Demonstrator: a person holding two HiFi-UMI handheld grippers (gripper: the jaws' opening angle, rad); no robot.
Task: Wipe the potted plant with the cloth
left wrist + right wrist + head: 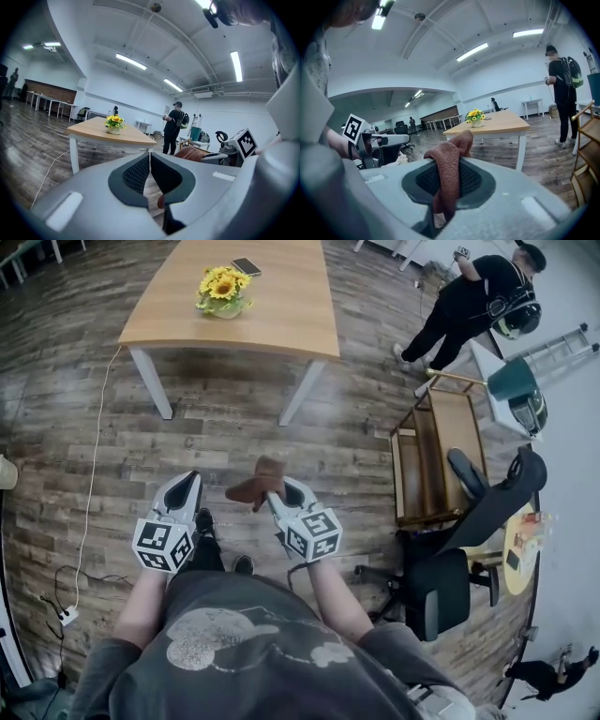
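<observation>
forearms [330,601] extended forward, right hand-held gripper [278,491] clamping cloth [255,484], left hand-held gripper [190,480] closed, empty.

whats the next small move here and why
Probably carry the brown knitted cloth forward toward the light wooden table. The right hand-held gripper is already shut on it, but the yellow-flowered potted plant stands on that table, well ahead across the floor and apparently out of reach. The left hand-held gripper is shut and empty.
</observation>
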